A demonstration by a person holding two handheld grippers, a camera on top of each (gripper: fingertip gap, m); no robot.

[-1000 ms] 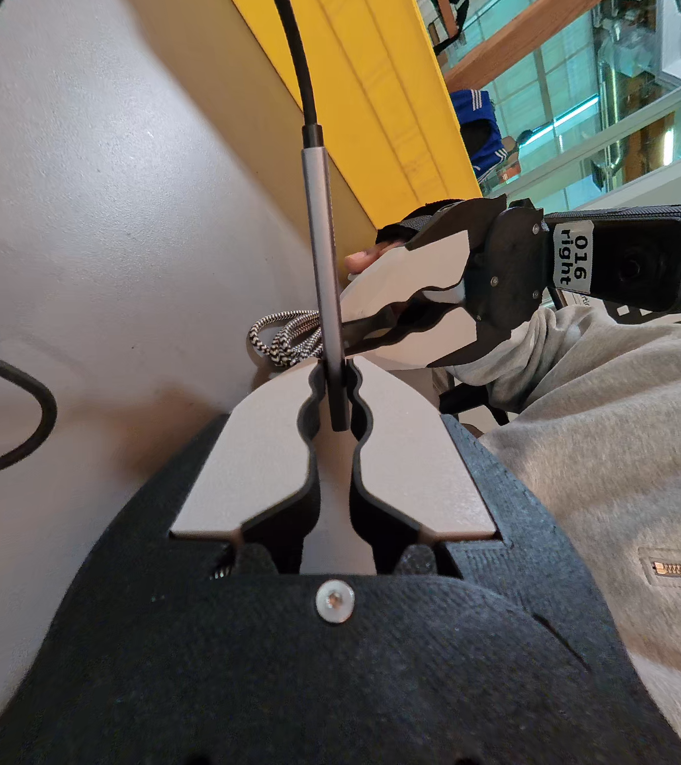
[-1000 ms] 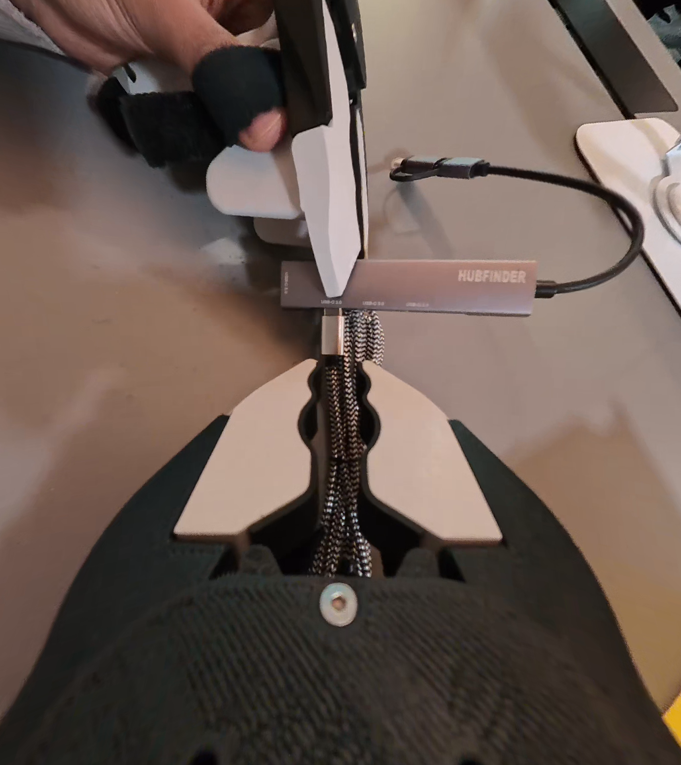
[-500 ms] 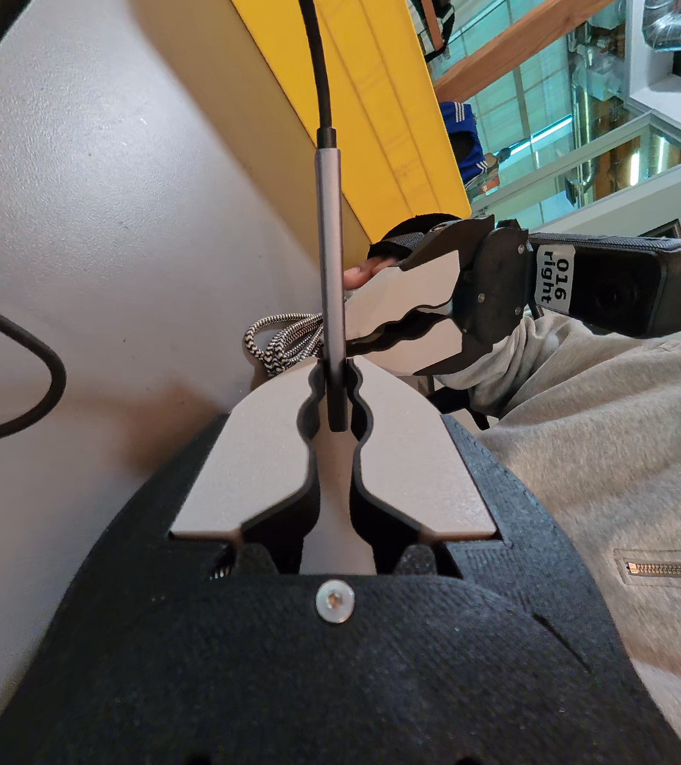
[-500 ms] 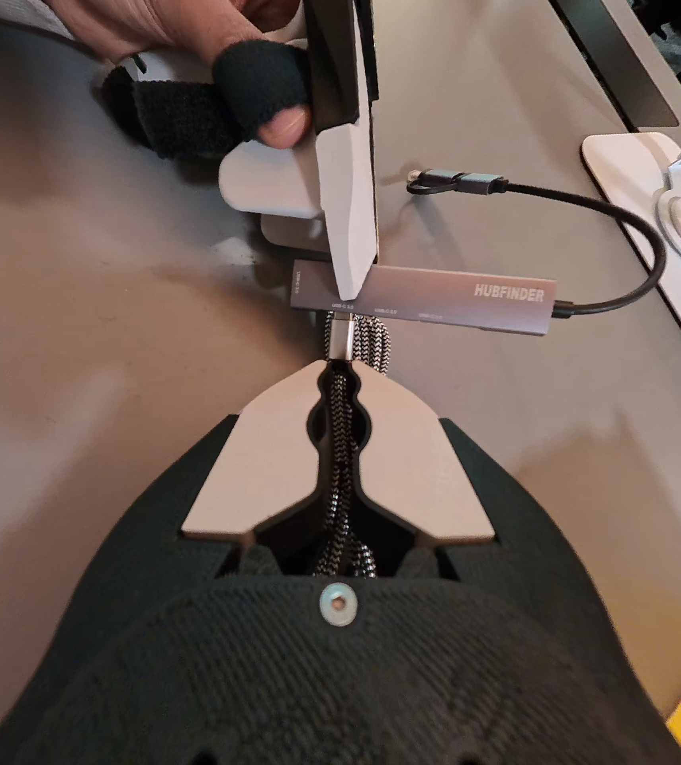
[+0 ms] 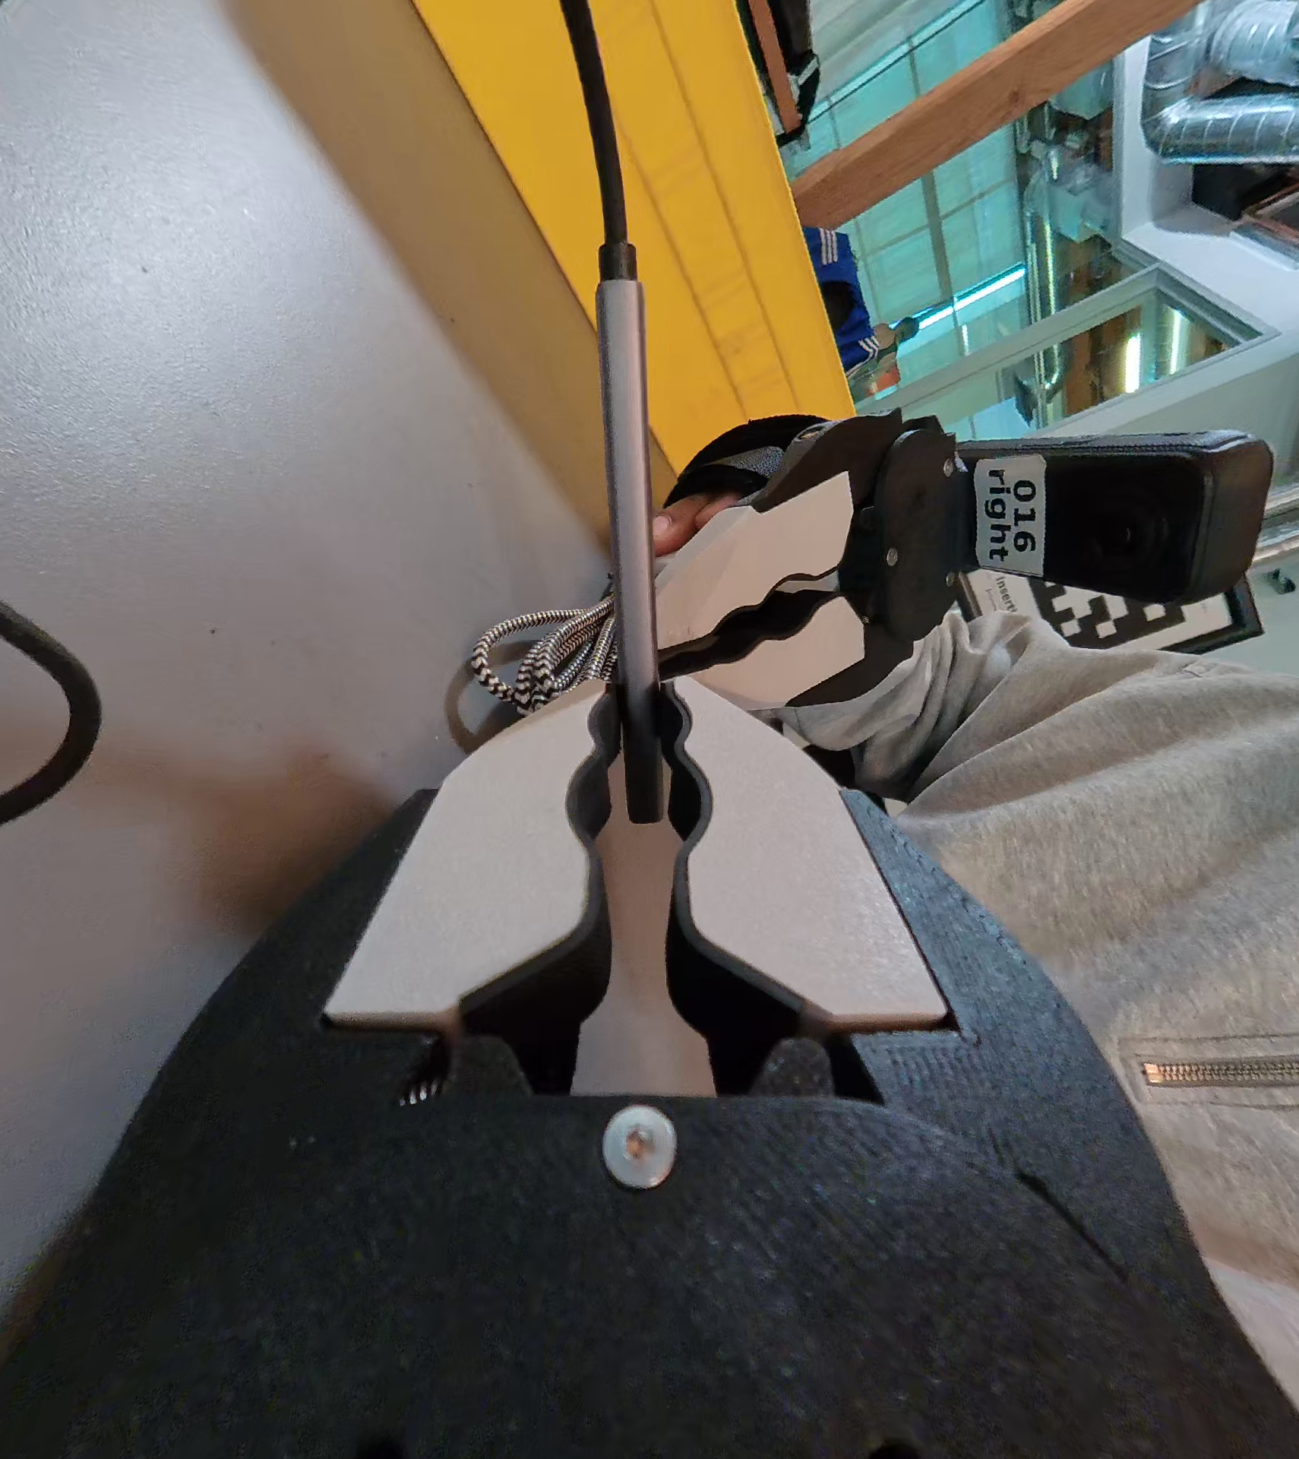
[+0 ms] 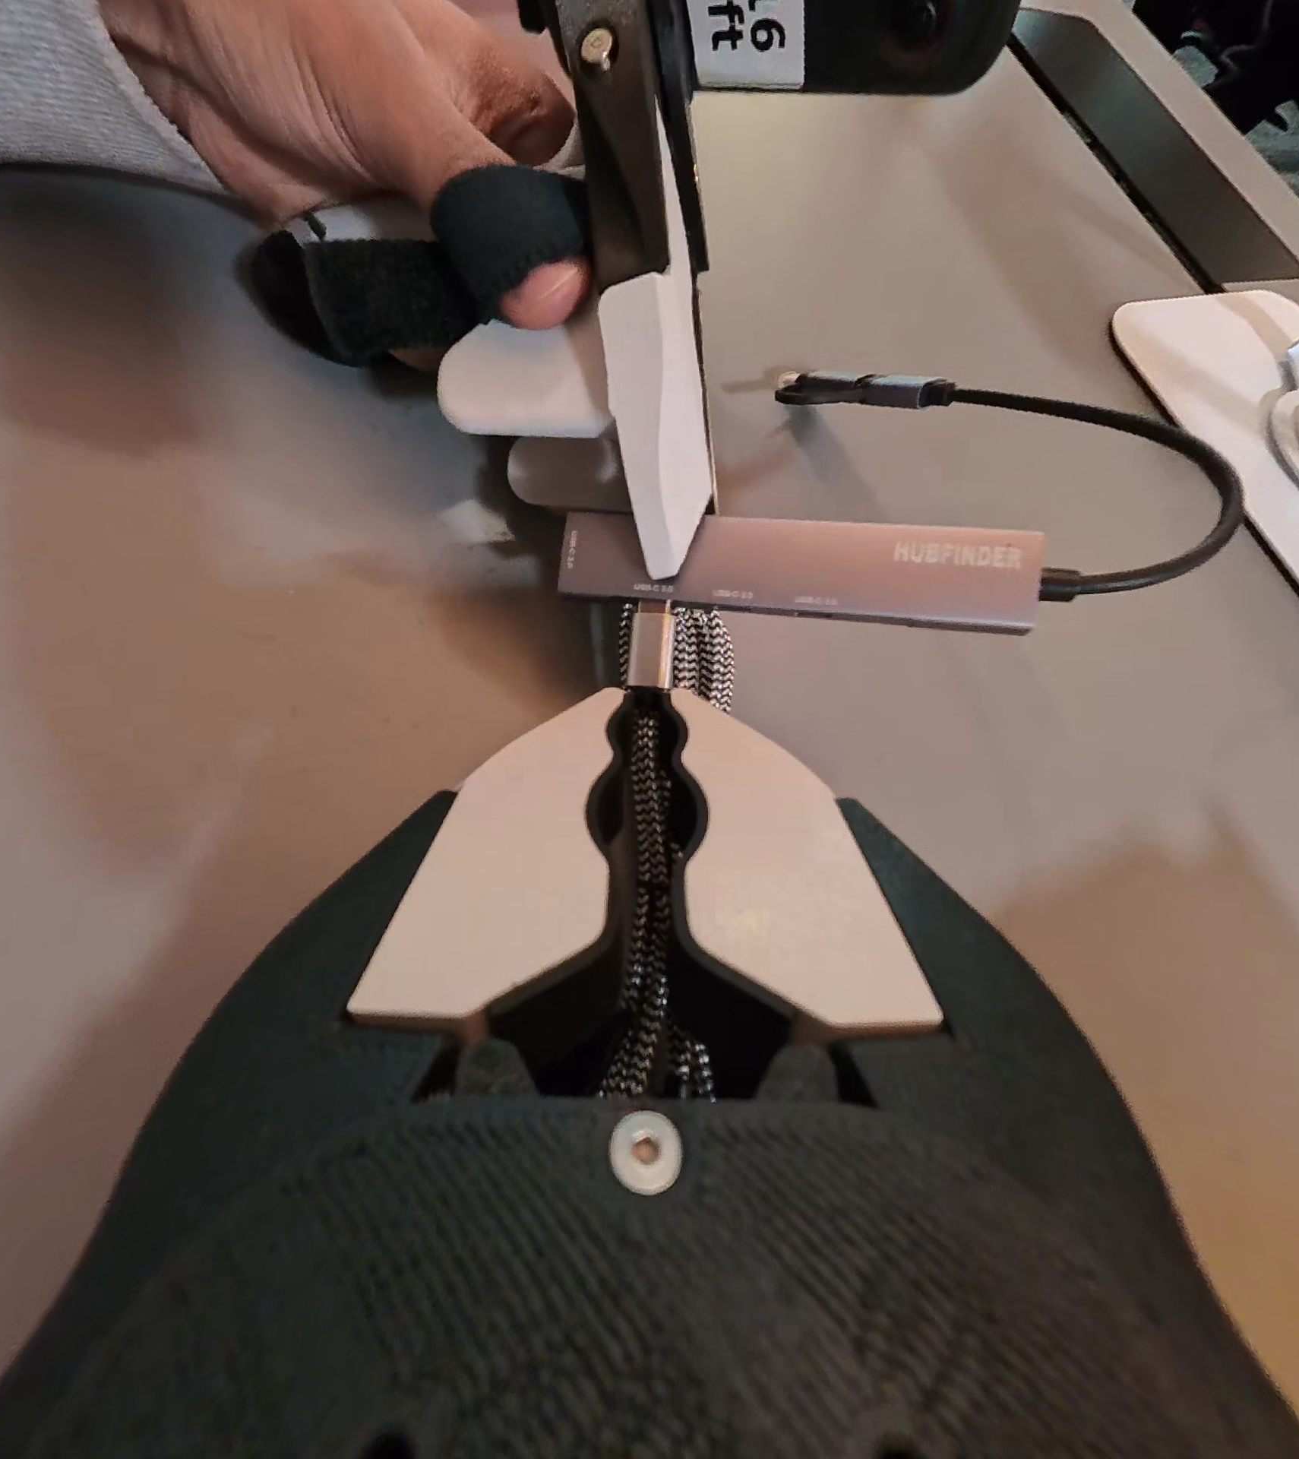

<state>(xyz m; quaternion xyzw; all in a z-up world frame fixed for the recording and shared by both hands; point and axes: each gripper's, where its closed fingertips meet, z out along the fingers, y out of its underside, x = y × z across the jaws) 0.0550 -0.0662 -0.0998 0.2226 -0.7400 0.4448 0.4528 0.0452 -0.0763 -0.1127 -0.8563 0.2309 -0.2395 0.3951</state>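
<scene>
My left gripper (image 5: 637, 710) is shut on one end of a slim grey hub (image 5: 625, 474), seen edge-on here. In the right wrist view the left gripper (image 6: 666, 553) comes down from above onto the left part of the hub (image 6: 867, 572), which lies level just above the table. My right gripper (image 6: 650, 695) is shut on a black-and-white braided cable (image 6: 646, 797), just behind its silver plug (image 6: 650, 651). The plug's tip meets a port on the hub's near edge. The right gripper also shows in the left wrist view (image 5: 670, 624), with the braided cable's loops (image 5: 544, 663) beside it.
The hub's black lead (image 6: 1199, 489) loops right and ends in a loose connector (image 6: 867, 388) on the grey table (image 6: 236, 631). A white stand base (image 6: 1222, 379) lies at the right and a dark slab (image 6: 1151, 158) at the far right. A yellow panel (image 5: 670, 197) borders the table. Less than 4 cm separates the two grippers' tips.
Both grips hold. The hub has tilted a little, right end lower, in the right wrist view. In the left wrist view the right gripper sits higher and farther off.
</scene>
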